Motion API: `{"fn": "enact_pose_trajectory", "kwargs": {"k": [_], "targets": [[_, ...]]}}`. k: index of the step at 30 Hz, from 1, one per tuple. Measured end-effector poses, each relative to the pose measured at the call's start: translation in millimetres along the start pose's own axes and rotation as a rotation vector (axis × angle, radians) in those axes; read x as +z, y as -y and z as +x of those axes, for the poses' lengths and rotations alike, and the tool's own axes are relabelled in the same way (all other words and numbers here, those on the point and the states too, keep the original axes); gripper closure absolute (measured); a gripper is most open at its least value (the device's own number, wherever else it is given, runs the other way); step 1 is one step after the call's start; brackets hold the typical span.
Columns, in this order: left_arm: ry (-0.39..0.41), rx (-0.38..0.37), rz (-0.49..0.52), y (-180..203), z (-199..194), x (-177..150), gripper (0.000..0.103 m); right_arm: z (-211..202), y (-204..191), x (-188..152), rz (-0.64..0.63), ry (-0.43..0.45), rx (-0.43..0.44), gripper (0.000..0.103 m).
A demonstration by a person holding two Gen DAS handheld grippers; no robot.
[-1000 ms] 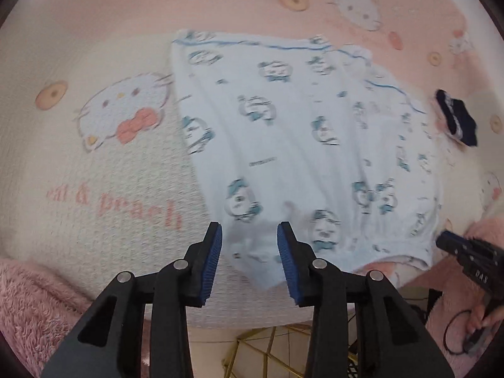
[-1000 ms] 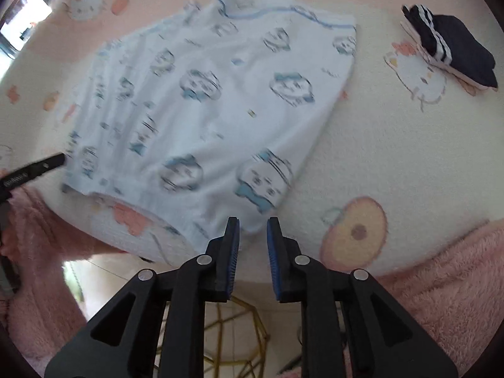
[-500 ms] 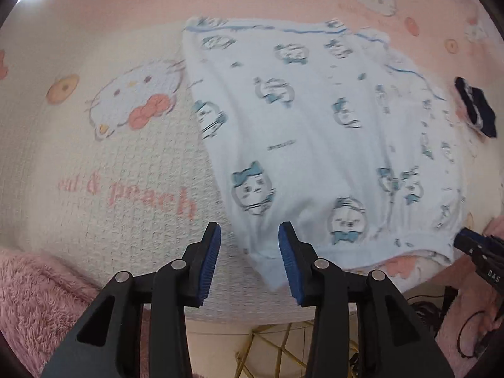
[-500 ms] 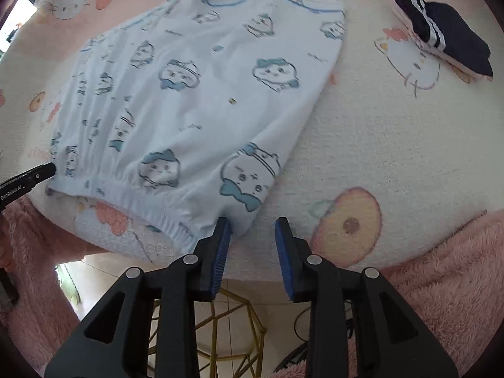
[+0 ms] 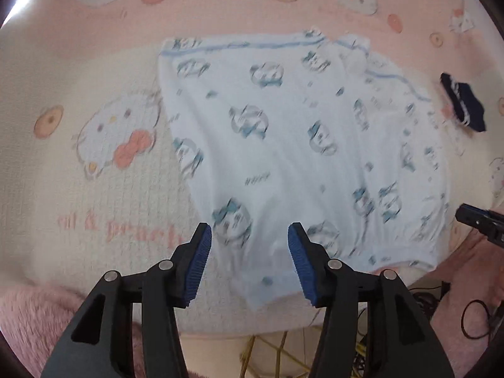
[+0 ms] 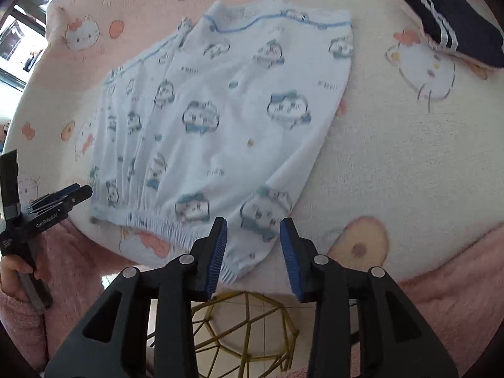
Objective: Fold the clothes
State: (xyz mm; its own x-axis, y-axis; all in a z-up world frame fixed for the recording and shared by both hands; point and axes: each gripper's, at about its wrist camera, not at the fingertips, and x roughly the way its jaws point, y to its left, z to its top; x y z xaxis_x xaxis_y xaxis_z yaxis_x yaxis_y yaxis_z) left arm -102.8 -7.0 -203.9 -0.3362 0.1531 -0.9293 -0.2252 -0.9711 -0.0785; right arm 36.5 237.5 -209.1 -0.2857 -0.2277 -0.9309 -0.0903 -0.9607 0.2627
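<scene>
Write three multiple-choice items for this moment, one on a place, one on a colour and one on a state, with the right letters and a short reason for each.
1. Where does the dark folded garment lie?
A. on top of the pale blue shorts
B. on the blanket, apart from the shorts
C. between the fingers of one gripper

2. What colour is the line along the far hems of the shorts?
A. blue
B. red
C. yellow

3. How do the left gripper and the right gripper stand?
A. both shut on the shorts
B. one open, one shut
C. both open, holding nothing

Answers: 1 B, bare blanket shows between the two garments. 2 A, a blue line runs along both leg hems. 3 C, each wrist view shows a wide gap between the blue pads, with the near waistband lying unpinched.
</scene>
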Motion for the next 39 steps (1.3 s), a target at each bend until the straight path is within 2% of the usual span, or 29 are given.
{"fn": "enact_pose_trajectory", "kwargs": {"k": [3,5,8,11,14,16,18,20,21,22,25,27,32,39], "targets": [[0.088,-0.071,0.068,15,4,54,0.049,-10,16,60,-0.076,0.073,-0.064,0.066],[0.124,-0.098,0.112,40,15,92,0.049,1,32,88,-0.066,0.087,-0.095,0.066],[0.162,-0.115,0.204,68,38,149,0.049,21,58,126,-0.037,0.1,-0.138,0.066],[0.159,-0.147,0.269,94,66,182,0.051,41,83,165,-0.009,0.113,-0.182,0.066],[0.133,-0.182,0.321,113,95,207,0.052,61,109,204,0.02,0.126,-0.225,0.066],[0.132,-0.196,0.366,122,106,210,0.052,76,123,206,0.072,0.071,-0.194,0.066],[0.134,-0.208,0.413,131,116,210,0.051,80,126,211,0.079,0.064,-0.168,0.063],[0.11,-0.165,0.441,135,130,208,0.054,82,121,220,0.051,0.071,-0.144,0.063],[0.092,-0.153,0.436,135,137,208,0.077,85,117,222,0.038,0.07,-0.132,0.063],[0.072,-0.148,0.422,133,144,209,0.091,88,114,224,0.026,0.07,-0.124,0.063],[0.072,-0.231,0.322,115,142,214,0.091,88,106,225,-0.009,0.08,-0.096,0.064],[0.078,-0.266,0.267,102,138,216,0.091,87,111,224,0.018,0.089,-0.092,0.07],[0.082,-0.383,0.177,74,125,222,0.085,93,129,230,0.081,0.112,-0.098,0.07],[0.146,-0.381,0.082,44,121,228,0.076,92,131,233,0.085,0.117,-0.171,0.07]]}}
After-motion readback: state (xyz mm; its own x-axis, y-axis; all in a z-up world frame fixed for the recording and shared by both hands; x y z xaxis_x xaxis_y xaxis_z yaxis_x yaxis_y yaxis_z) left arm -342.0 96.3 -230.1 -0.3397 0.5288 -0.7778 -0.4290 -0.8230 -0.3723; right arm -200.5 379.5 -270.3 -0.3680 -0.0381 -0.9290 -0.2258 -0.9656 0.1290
